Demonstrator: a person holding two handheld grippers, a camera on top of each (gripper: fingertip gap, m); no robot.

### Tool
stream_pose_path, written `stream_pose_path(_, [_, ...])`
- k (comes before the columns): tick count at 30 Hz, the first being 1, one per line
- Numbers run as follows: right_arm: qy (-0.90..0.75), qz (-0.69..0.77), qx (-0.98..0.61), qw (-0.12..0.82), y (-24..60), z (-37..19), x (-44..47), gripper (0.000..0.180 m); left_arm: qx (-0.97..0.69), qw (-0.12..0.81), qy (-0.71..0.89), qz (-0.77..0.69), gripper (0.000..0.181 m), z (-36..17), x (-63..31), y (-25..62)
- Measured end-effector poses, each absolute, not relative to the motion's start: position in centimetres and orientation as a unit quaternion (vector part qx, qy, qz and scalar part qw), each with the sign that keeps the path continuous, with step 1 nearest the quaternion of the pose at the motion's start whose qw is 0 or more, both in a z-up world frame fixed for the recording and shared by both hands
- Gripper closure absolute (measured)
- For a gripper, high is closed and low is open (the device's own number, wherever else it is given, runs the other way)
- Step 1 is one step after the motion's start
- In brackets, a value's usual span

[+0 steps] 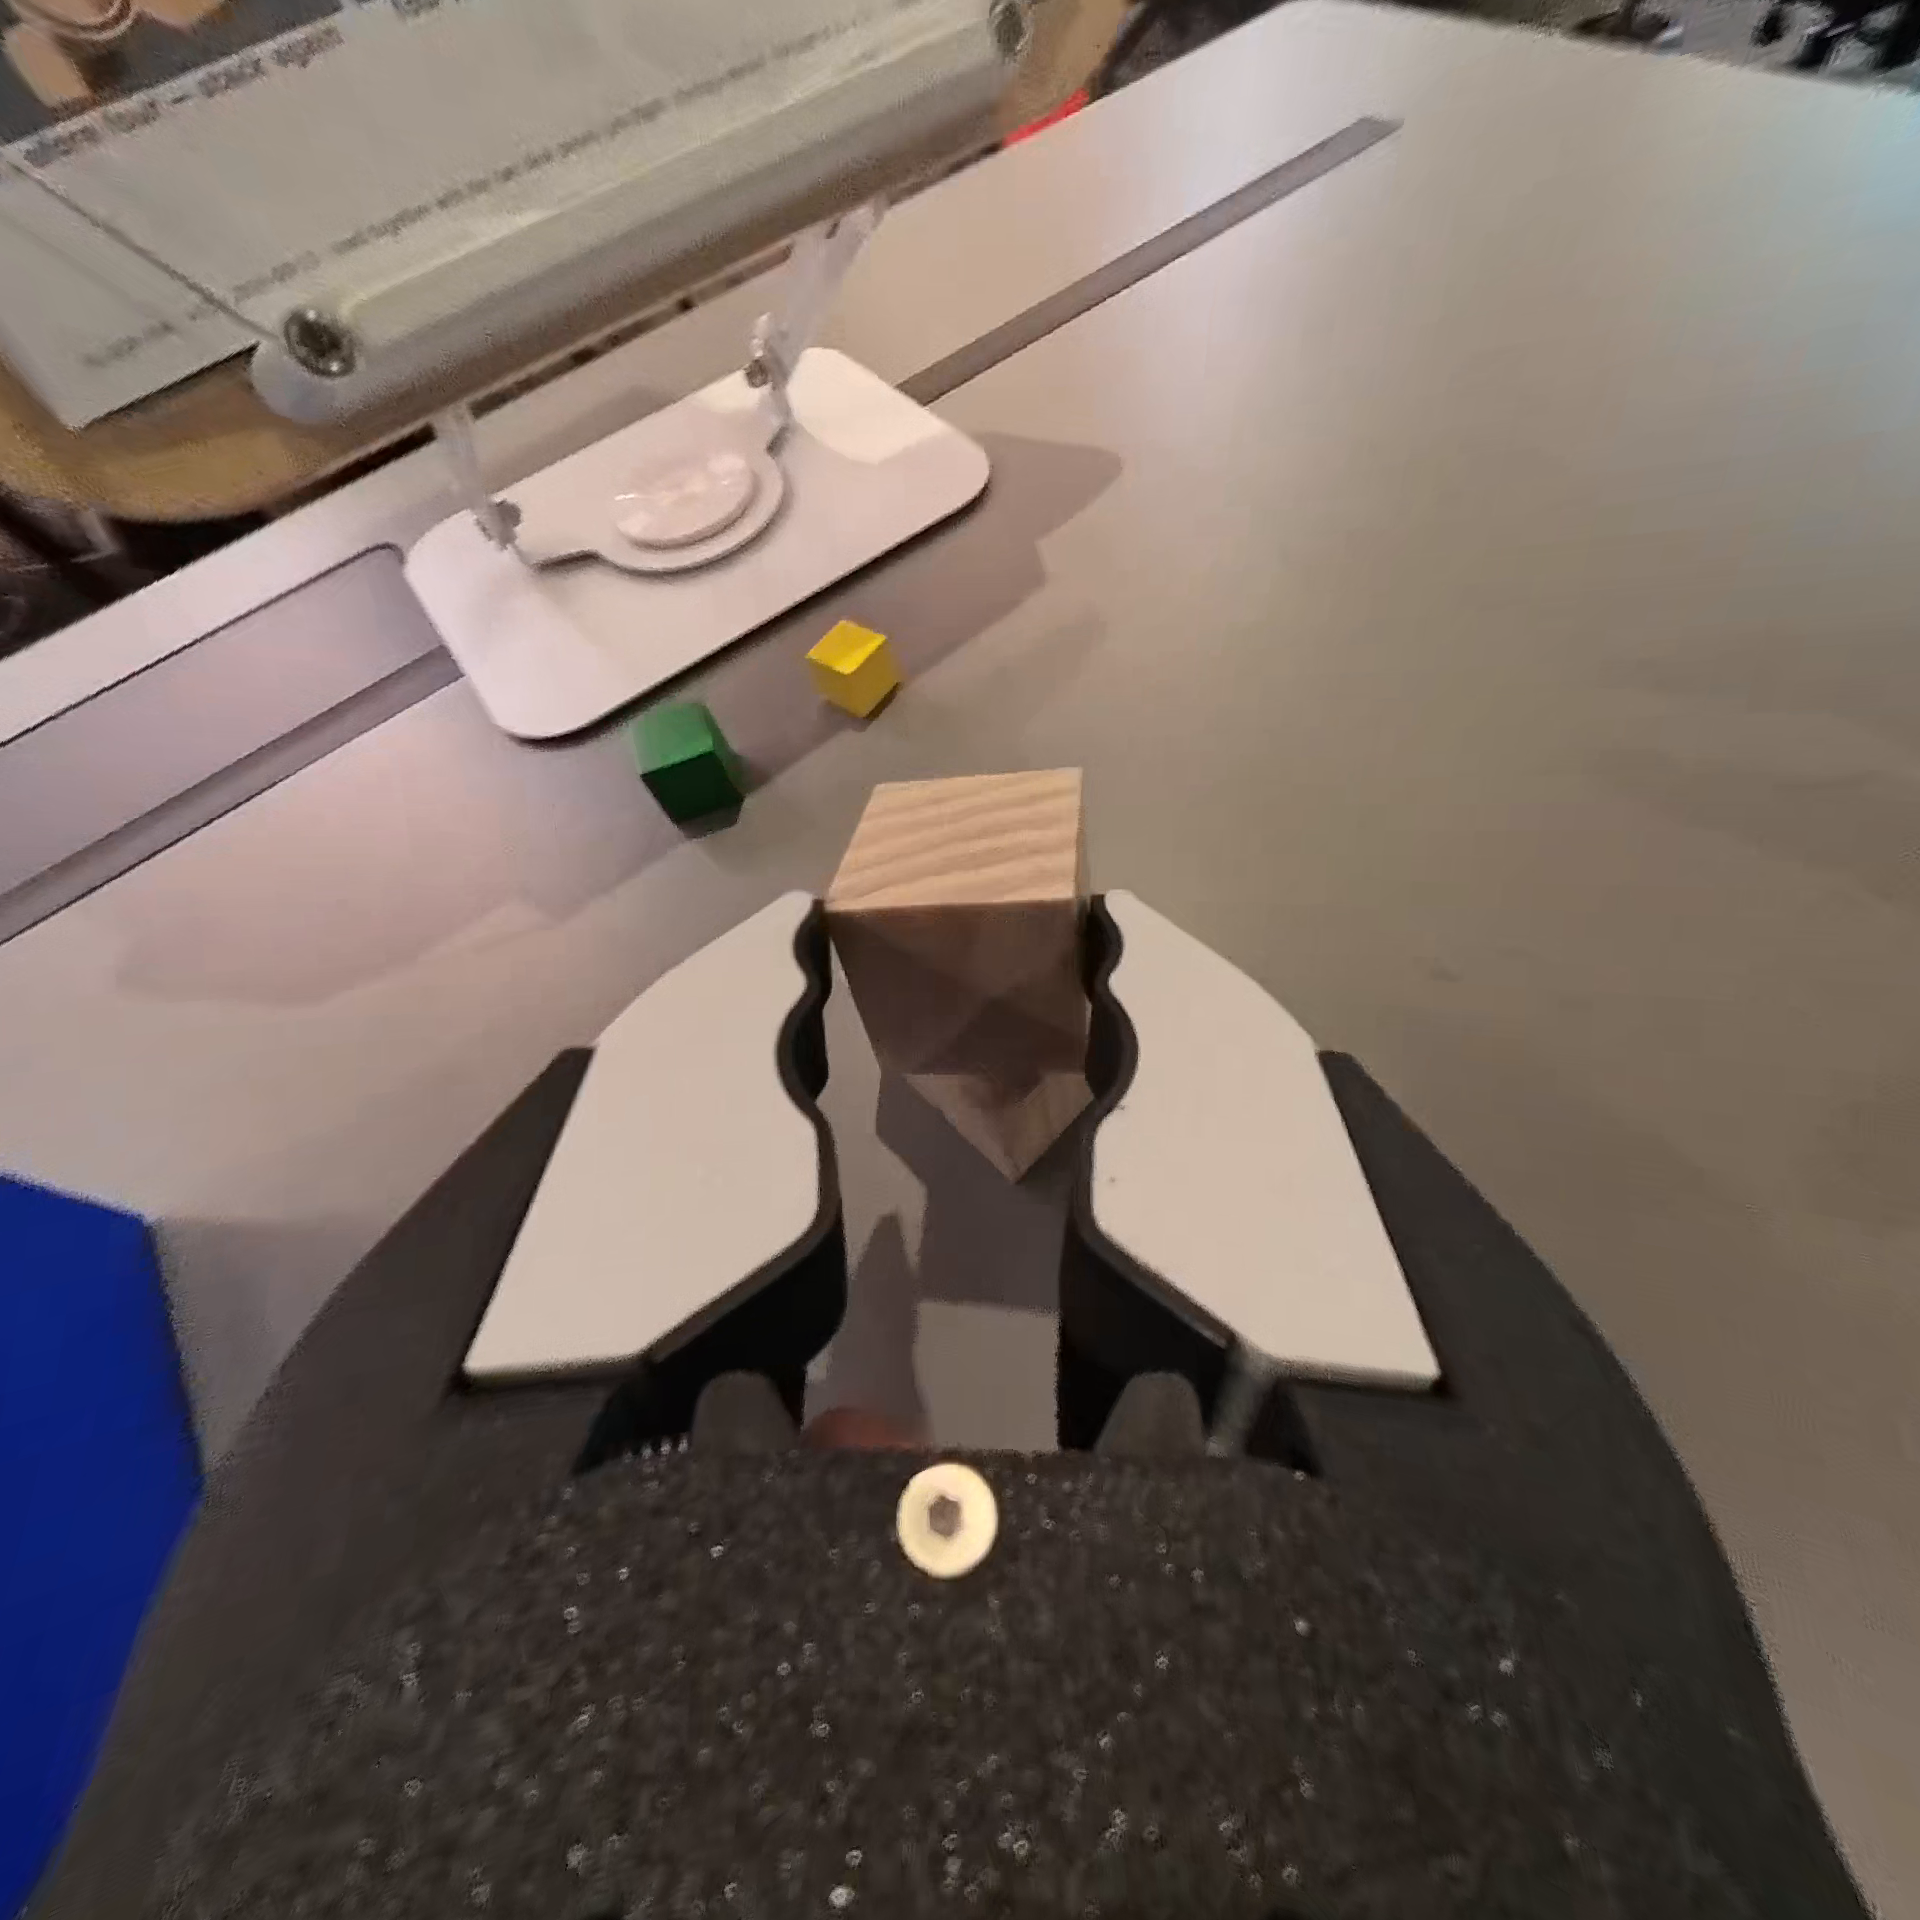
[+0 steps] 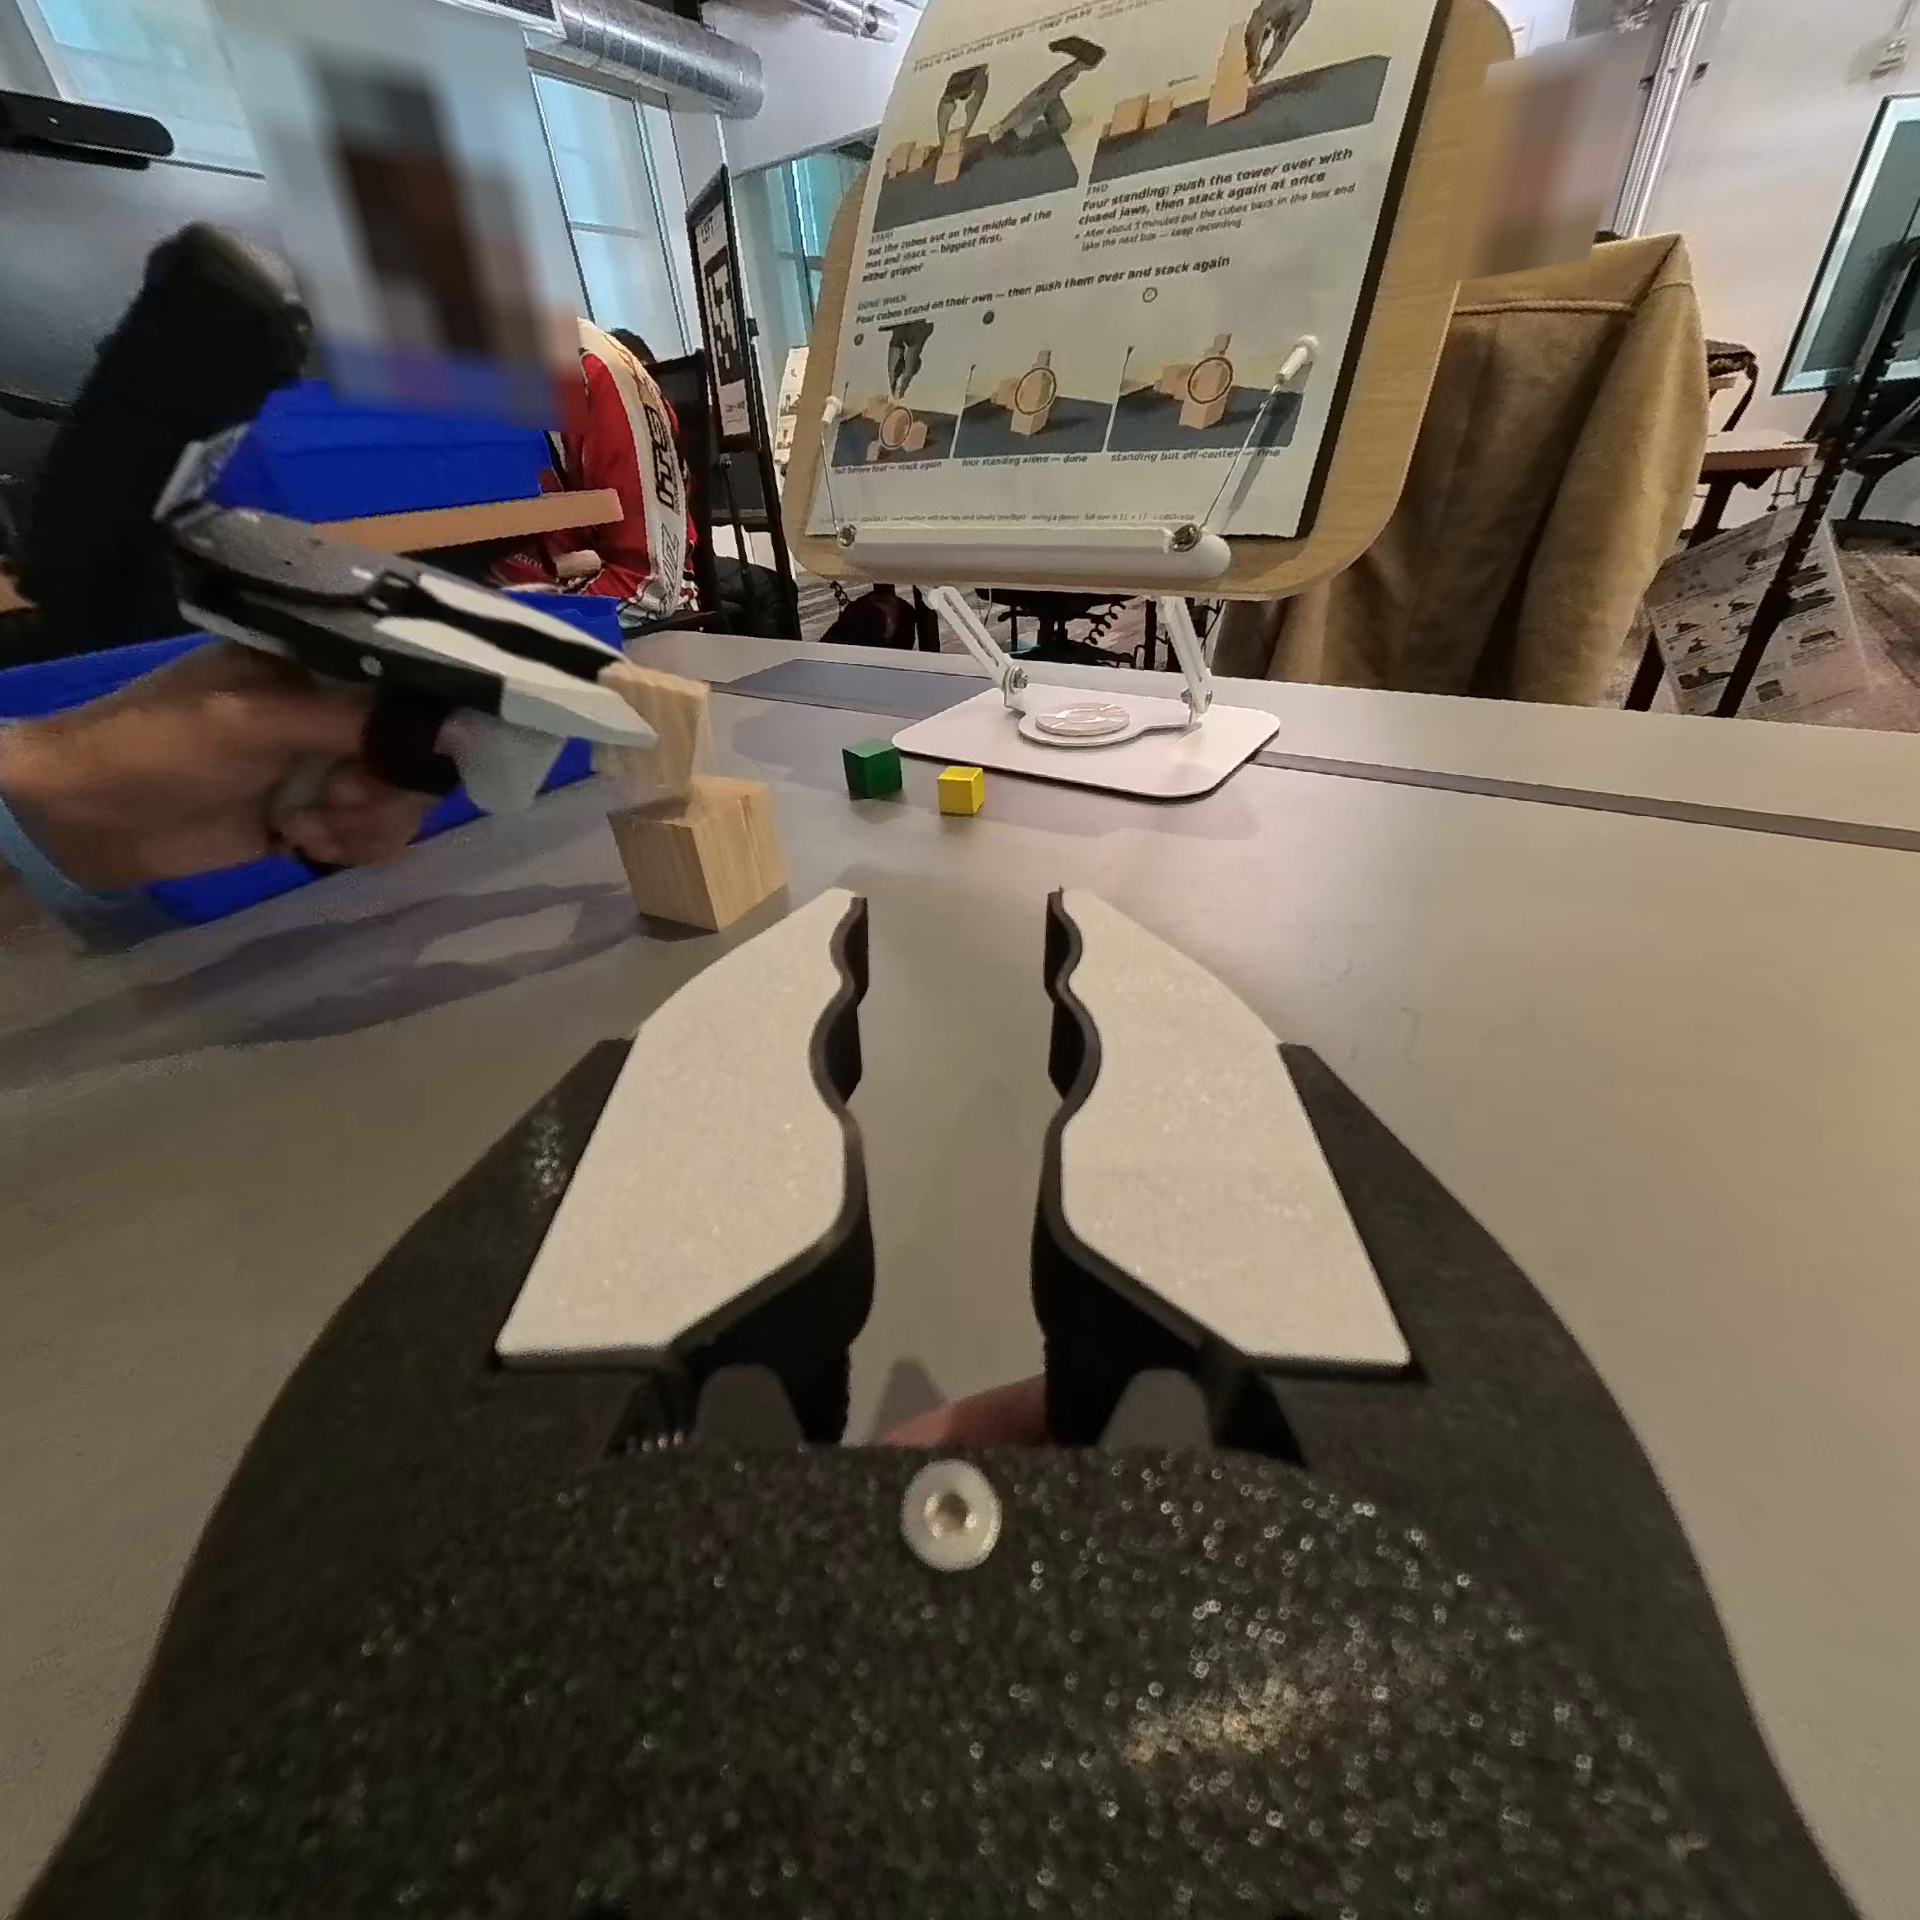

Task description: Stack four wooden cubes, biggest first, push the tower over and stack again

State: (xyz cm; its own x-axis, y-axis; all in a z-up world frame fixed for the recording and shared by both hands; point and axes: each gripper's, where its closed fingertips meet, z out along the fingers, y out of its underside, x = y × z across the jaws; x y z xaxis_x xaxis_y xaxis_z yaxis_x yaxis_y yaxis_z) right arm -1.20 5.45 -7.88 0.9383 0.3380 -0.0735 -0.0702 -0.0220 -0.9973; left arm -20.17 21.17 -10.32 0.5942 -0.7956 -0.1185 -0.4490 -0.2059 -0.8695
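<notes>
My left gripper (image 1: 956,925) is shut on a plain wooden cube (image 1: 961,842). It holds the cube tilted over a bigger plain wooden cube (image 1: 1013,1132) that stands on the grey table. The right wrist view shows the same from the side: the left gripper (image 2: 634,707), the held cube (image 2: 665,727) and the bigger cube (image 2: 707,857) under it. I cannot tell if they touch. A small green cube (image 1: 691,764) (image 2: 871,769) and a smaller yellow cube (image 1: 852,665) (image 2: 960,790) sit apart farther back. My right gripper (image 2: 956,914) is open and empty, low over the table.
A white stand base (image 1: 696,540) (image 2: 1086,743) carries a board with an instruction sheet (image 2: 1091,260) just behind the small cubes. Blue bins (image 2: 395,457) (image 1: 83,1455) stand at the left. A hand (image 2: 156,779) holds the left gripper. People and a chair with a tan jacket (image 2: 1538,468) are beyond the table. My right fingertips sit around 25 centimeters from my left ones.
</notes>
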Motion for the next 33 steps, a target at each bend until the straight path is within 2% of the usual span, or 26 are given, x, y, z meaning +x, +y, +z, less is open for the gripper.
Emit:
stream_pose_path(10, [-0.096, 0.152, -0.701, 0.690, 5.5, -8.0, -1.2, 0.148, -0.702, 0.447, 0.467, -0.299, 0.135, -7.9, -19.8, 21.1])
stream_pose_path(19, [-0.095, 0.153, -0.699, 0.692, 5.4, -7.9, -1.2, 0.149, -0.646, 0.458, 0.520, -0.319, 0.135, -8.8, -19.2, 21.0])
stream_pose_path(28, [-0.095, 0.154, -0.699, 0.691, 5.4, -7.9, -1.2, 0.150, -0.668, 0.438, 0.512, -0.315, 0.134, -11.1, -19.3, 21.3])
stream_pose_path(29, [-0.095, 0.155, -0.699, 0.691, 5.4, -7.9, -1.2, 0.150, -0.675, 0.435, 0.506, -0.314, 0.133, -11.2, -19.5, 21.5])
stream_pose_path(31, [-0.095, 0.155, -0.699, 0.691, 5.4, -7.9, -1.2, 0.150, -0.688, 0.432, 0.495, -0.308, 0.108, -11.3, -19.9, 21.6])
stream_pose_path(33, [-0.096, 0.154, -0.699, 0.691, 5.4, -7.9, -1.2, 0.150, -0.689, 0.427, 0.496, -0.312, 0.102, -11.0, -20.2, 21.0])
